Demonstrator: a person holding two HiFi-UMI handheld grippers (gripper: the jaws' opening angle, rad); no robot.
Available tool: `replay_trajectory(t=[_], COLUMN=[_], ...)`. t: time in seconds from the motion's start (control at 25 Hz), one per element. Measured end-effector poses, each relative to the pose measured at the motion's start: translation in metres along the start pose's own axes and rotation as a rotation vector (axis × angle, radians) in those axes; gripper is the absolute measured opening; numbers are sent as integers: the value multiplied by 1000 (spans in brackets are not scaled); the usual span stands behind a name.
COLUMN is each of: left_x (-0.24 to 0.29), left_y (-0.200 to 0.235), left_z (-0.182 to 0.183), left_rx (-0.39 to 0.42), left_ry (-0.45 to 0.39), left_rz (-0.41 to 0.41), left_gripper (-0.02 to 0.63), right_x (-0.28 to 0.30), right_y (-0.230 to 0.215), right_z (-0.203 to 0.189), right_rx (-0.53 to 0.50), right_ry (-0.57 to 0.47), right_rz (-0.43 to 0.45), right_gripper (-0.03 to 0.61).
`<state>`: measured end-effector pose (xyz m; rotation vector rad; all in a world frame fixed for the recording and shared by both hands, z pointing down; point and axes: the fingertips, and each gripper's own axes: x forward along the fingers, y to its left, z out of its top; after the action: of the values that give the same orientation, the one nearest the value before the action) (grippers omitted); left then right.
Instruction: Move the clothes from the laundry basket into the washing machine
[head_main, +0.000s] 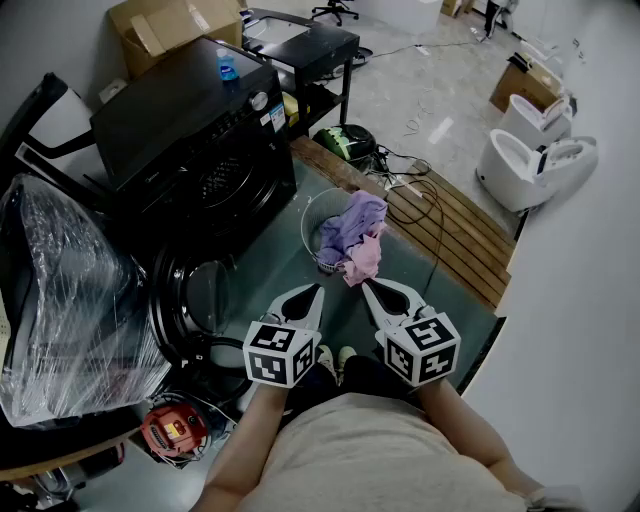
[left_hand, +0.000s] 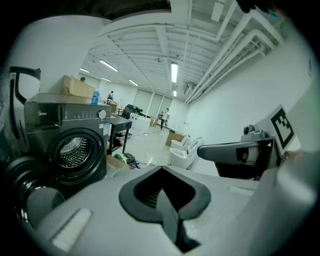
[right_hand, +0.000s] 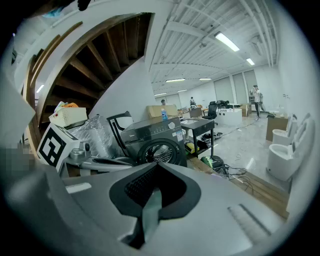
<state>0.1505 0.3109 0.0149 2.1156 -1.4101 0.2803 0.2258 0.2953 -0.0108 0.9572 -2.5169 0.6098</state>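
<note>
Open washer door beside basket

Clothes are sitting heaped in the basket: a lilac piece is lying on top, and a pink one is hanging over the near rim. Basket is round and pale, standing upright on the floor, just in front of the washer and off to the side of its opening. Washer is a dark front-loader, standing upright with its round door swung fully open. The metal drum is showing through the opening in the left gripper view, and likewise in the right gripper view.
</note>
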Motion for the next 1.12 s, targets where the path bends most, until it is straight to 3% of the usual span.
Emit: replay_trajectory(t=[0.12,0.4,0.8,1.12], left_x=[0,-4,-7,14], left_y=[-8,-6,5,27], left_z=[3,-7,-11,-12], left_rx=[-59,-30,14,11], left_ry=[-30,-4,17,47], left_rz=[-37,-22,-36,-30], left_gripper=[0,0,0,0], right_x=[-3,-8,-11,18], right_y=[1,3,-6,-14], right_z=[3,-9,-23,-23], right_rx=[3,-15,81,120], right_ry=[-9,21,10,33], right_rz=[26,6,-64,-21], right_gripper=[21,21,23,23])
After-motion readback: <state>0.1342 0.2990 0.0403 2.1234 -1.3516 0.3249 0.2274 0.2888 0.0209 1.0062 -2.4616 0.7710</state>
